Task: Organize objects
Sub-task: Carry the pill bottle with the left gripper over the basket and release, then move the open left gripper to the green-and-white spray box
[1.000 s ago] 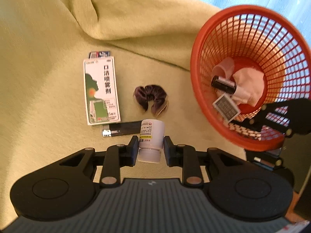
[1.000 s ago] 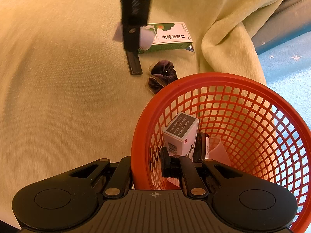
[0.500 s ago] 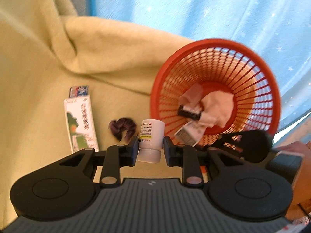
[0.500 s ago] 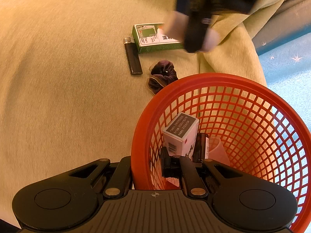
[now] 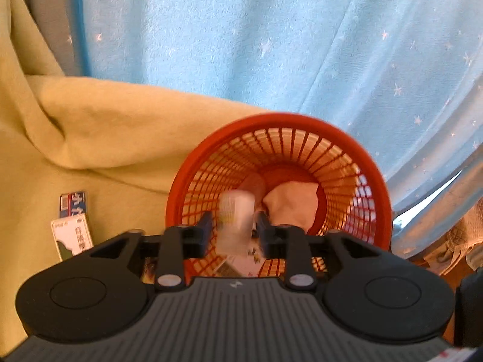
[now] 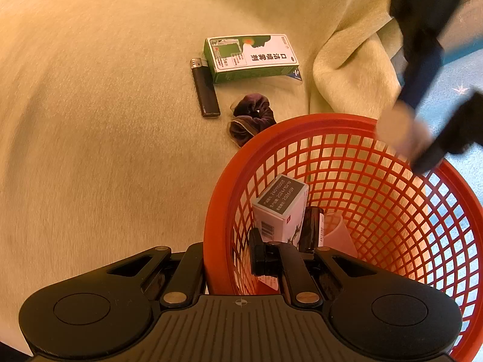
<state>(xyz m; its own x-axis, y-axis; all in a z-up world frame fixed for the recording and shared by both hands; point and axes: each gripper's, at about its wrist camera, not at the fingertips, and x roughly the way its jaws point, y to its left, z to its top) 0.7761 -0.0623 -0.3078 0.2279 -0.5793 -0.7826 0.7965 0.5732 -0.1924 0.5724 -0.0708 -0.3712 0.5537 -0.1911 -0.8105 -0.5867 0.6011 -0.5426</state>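
Note:
Over the red mesh basket, my left gripper stands open a little. A blurred white pill bottle sits loose between its fingers, with a thin gap on each side. In the right wrist view that gripper and the bottle hover blurred over the basket's far rim. My right gripper is shut on the basket's near wall, one finger outside and one inside. A green-and-white spray box, a black lighter and a purple scrunchie lie on the blanket.
Inside the basket are a grey-topped white box, a dark tube and a pale cloth. The yellow-green blanket folds up behind the basket. Blue star-patterned fabric lies beyond. A small blue box sits by the spray box.
My left gripper carried the pill bottle up from beside the lighter to above the basket, and its fingers have just parted from the bottle. The right gripper stayed clamped on the basket.

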